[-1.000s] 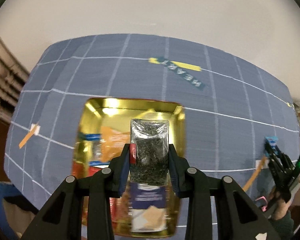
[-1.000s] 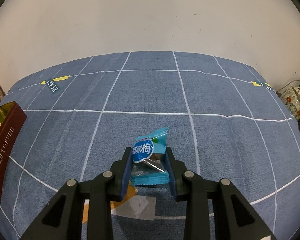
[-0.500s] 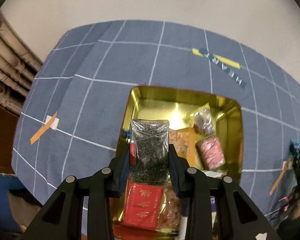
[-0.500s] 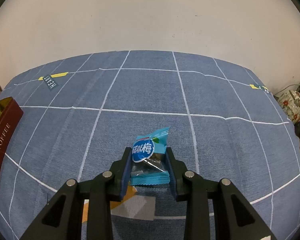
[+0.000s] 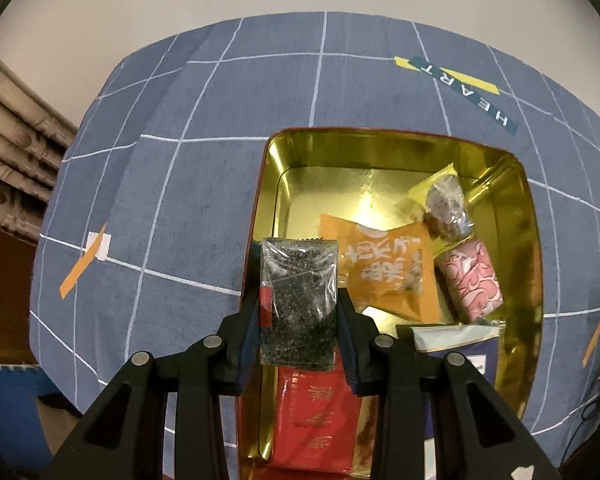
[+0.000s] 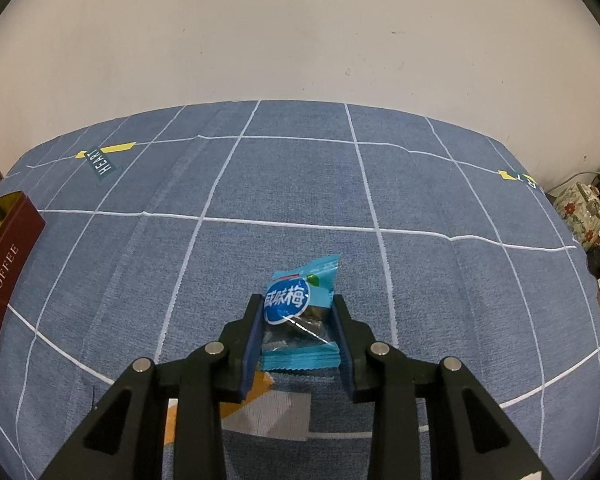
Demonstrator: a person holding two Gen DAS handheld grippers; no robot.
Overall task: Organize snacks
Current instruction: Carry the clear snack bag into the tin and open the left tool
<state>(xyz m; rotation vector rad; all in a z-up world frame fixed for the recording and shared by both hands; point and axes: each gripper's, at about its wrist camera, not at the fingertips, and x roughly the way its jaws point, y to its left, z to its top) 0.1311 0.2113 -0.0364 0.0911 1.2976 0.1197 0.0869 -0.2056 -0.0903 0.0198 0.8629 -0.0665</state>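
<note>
My left gripper is shut on a clear packet of dark seeds, held upright over the left rim of the gold tin. Inside the tin lie an orange packet, a pink packet, a red packet, a clear-wrapped sweet and a white-and-blue packet. My right gripper is shut on a blue plum-candy packet, low over the cloth. The tin's dark red TOFFEE side shows at the far left of the right wrist view.
A blue cloth with white grid lines covers the table, with a HEART label and orange tape marks. A plain wall stands behind. Wooden mouldings are at the left, and a floral box sits off the right edge.
My left gripper has sunk and moved toward the tin's left rim with the seed packet; the tin now looks larger and lies to the right. The right gripper has stayed put.
</note>
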